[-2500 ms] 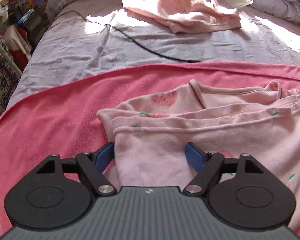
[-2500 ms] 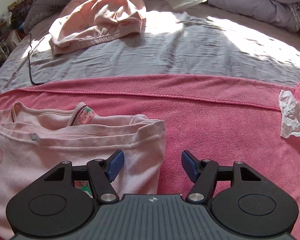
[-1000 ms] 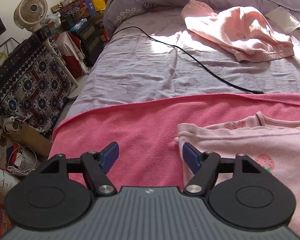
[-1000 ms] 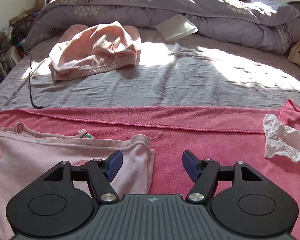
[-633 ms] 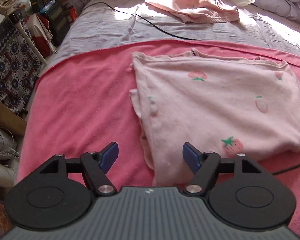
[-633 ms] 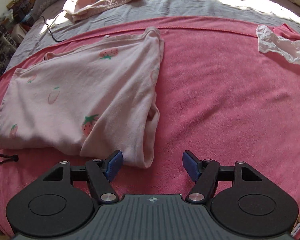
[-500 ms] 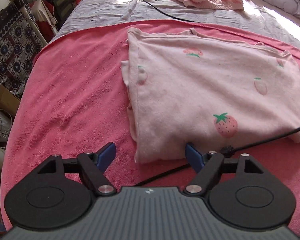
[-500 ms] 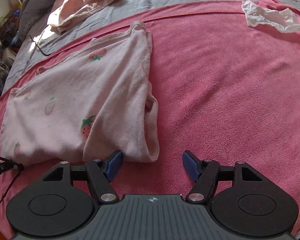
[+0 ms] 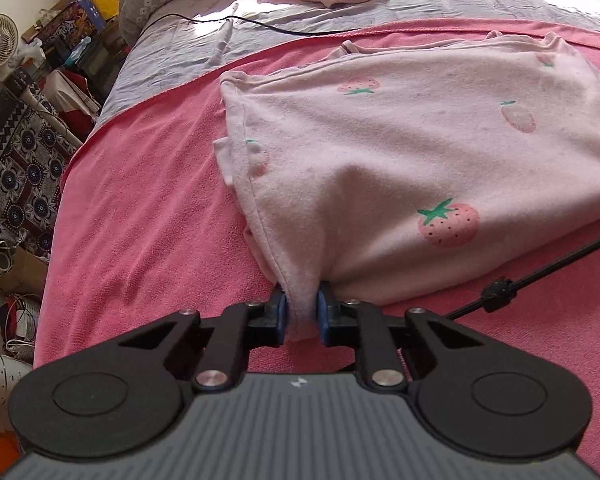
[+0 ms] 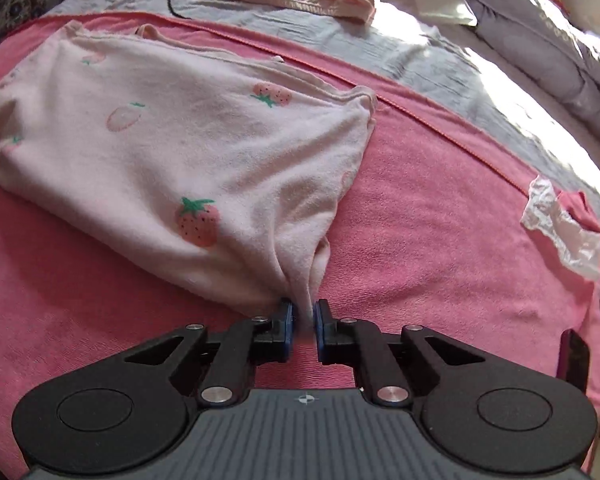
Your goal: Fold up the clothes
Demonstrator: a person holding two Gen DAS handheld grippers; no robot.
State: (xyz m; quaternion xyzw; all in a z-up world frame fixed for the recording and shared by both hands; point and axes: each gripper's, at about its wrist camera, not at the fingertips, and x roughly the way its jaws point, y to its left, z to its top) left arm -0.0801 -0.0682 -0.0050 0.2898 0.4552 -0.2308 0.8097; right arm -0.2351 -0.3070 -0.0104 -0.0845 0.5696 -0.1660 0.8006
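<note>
Fabric from the near left corner of the strawberry shirt (image 9: 400,152) now sits bunched between my left gripper (image 9: 302,314) pads, whose jaws, wide apart half a second ago, are closing on it while the shirt lies folded on the pink towel (image 9: 140,208). Through the right wrist view, my right gripper (image 10: 303,322), also gaping then, is clenched on the shirt's near right corner, pointing steeply down. With 2 corners caught, I judge the next fold can start.

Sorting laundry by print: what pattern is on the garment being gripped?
Pale pink shirt with strawberries; clearest in the left wrist view.
</note>
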